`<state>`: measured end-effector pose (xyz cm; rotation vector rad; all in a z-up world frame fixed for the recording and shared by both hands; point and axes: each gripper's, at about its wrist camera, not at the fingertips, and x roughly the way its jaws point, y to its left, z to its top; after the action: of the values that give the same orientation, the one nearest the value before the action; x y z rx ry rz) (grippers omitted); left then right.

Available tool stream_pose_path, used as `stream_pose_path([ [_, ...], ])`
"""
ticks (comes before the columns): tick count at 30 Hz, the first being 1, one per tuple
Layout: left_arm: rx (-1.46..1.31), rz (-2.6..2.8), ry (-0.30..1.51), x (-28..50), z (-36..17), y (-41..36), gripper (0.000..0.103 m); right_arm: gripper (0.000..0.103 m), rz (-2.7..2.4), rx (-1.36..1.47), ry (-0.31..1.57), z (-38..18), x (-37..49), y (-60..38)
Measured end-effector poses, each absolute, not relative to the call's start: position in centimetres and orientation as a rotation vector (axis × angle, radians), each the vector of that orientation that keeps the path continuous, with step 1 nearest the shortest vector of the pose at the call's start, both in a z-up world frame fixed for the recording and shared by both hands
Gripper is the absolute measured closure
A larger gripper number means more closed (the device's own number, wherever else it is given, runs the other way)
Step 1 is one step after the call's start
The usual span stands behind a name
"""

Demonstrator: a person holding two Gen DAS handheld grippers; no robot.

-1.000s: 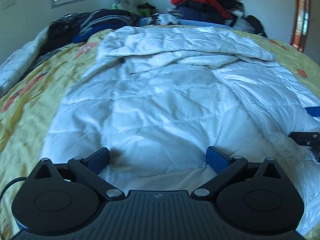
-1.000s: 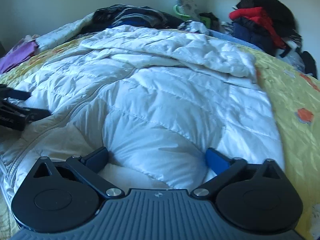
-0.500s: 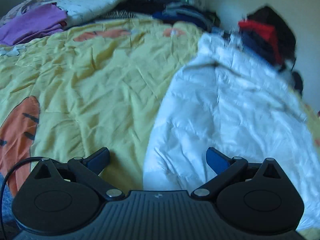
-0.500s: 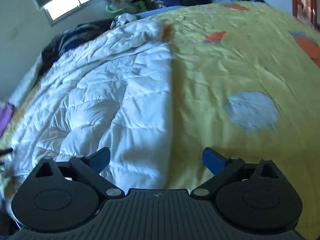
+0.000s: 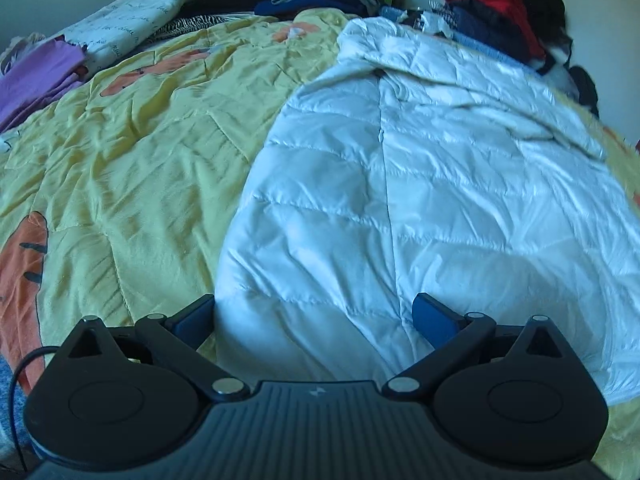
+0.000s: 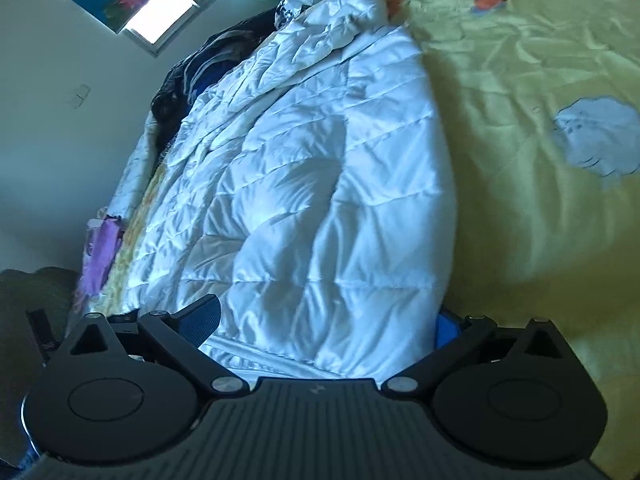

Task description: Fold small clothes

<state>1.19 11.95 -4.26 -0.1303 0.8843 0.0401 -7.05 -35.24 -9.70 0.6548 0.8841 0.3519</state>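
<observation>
On the bed (image 5: 120, 168), a white jacket (image 5: 420, 208) is spread flat over the yellow cover, its centre seam running away from the near hem. No fold is yet seen in the body of it; only the far end, by the collar, is bunched. The task is therefore judged to be at its start for this garment, with both side folds and the final doubling left to do.

The left claw (image 5: 314, 314) is held wide open at the near hem, its left finger over bare cover and its right finger over the jacket; nothing is gripped. The right claw (image 6: 320, 320) is likewise spread wide, straddling the jacket's other near corner, and nothing is held in it either.

By the left view alone are shown the piled clothes (image 5: 500, 12) at the far corner and purple garments (image 5: 36, 76) at the far left. By the right view alone are shown the window (image 6: 180, 0) and the jacket's right edge against the cover.
</observation>
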Motion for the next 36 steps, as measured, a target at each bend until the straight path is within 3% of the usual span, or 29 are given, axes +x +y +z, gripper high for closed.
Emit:
stream_pose_path([
  [6, -0.141, 0.037, 0.9, 0.9, -4.1, 11.9, 0.0, 0.018, 0.361, 0.814, 0.865, -10.8, -7.7, -37.4],
  [11, -0.234, -0.027, 0.921, 0.5, -3.6, 12.2, 0.0, 0.018, 0.395, 0.918, 0.867, -11.6, -8.5, -38.3],
  [24, -0.727, -0.138, 0.924, 0.0, -4.0, 17.1, 0.0, 0.01, 0.43, 0.839, 0.809, -11.5, -9.1, -36.7],
  [29, -0.761, -0.122, 0.925, -1.1, -4.1, 18.1, 0.029, 0.008, 0.418, 0.914, 0.8, -11.8, -10.0, -37.3],
  [30, -0.778, -0.124, 0.928, -1.4, -4.3, 18.4, 0.04, 0.008, 0.418, 0.937, 0.798, -11.9, -10.0, -37.4],
  [32, -0.792, -0.116, 0.93, -2.0, -4.7, 18.8, 0.046, 0.013, 0.415, 0.997, 0.795, -12.2, -10.3, -37.7],
  [34, -0.804, -0.105, 0.927, -2.3, -5.1, 19.3, 0.062, 0.014, 0.421, 1.06, 0.785, -12.6, -10.7, -37.9],
  [36, -0.855, -0.111, 0.926, -2.3, -5.5, 20.0, 0.062, 0.015, 0.425, 1.122, 0.773, -13.0, -11.0, -38.3],
])
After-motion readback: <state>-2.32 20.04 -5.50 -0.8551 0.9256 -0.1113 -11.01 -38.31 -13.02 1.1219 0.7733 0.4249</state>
